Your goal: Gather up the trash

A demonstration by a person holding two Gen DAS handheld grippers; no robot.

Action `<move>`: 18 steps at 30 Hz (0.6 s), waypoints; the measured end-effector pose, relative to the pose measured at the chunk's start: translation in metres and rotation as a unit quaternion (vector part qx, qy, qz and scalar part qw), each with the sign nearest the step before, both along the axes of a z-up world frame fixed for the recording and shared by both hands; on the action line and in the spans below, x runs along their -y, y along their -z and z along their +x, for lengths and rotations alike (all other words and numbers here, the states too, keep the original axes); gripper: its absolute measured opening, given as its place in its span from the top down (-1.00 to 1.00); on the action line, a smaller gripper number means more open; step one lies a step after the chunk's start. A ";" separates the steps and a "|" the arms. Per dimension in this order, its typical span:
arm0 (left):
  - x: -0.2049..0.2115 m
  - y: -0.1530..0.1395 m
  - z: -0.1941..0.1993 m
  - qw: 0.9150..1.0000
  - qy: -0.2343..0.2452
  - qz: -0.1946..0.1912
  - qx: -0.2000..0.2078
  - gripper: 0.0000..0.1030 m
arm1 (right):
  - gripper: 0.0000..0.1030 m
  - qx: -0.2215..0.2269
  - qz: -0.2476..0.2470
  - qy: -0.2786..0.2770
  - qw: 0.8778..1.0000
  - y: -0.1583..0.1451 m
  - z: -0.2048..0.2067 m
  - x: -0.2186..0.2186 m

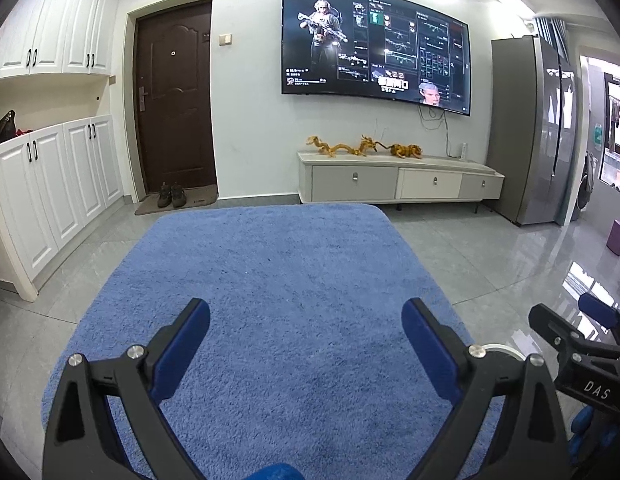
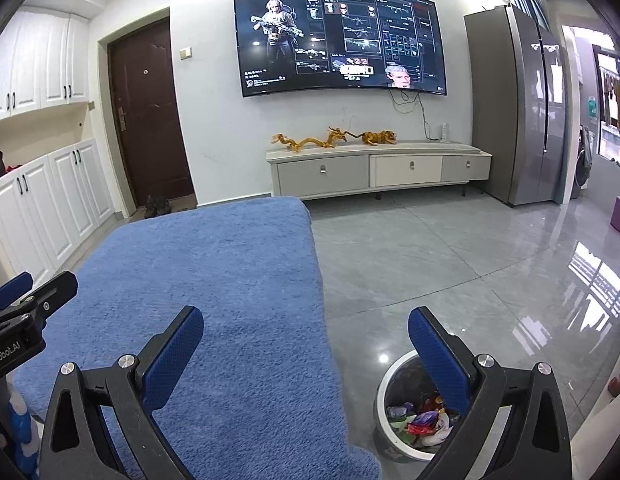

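Observation:
A white round bin (image 2: pixel 383 384) stands on the floor just right of the blue-covered table and holds several colourful wrappers (image 2: pixel 423 420). My right gripper (image 2: pixel 306 324) is open above the table's right edge, its right finger over the bin, nothing between its fingers. My left gripper (image 1: pixel 306 316) hangs open over the blue fleece cover (image 1: pixel 270 272), empty. No loose trash shows on the cover. The right gripper (image 1: pixel 569 320) appears at the right edge of the left wrist view; the left gripper (image 2: pixel 34 284) at the left edge of the right wrist view.
Grey glossy floor tiles (image 2: pixel 449 264) spread to the right. A TV cabinet (image 1: pixel 397 178) with golden dragon figures stands under the wall screen (image 1: pixel 373 46). A grey fridge (image 1: pixel 529 132) is at the right, white cupboards (image 1: pixel 50 184) and a brown door (image 1: pixel 174 108) at the left.

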State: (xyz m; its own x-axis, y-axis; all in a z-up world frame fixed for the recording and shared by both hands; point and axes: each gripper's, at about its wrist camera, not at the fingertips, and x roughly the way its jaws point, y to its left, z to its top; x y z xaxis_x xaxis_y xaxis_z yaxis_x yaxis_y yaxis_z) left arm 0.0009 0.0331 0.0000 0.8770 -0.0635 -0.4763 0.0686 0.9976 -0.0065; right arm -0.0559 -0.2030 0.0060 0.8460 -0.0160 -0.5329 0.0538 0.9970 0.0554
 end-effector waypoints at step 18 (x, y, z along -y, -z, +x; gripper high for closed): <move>0.016 0.032 0.052 0.999 0.016 0.005 -0.046 -0.89 | -1.00 0.001 -0.033 0.054 0.998 0.020 0.026 0.015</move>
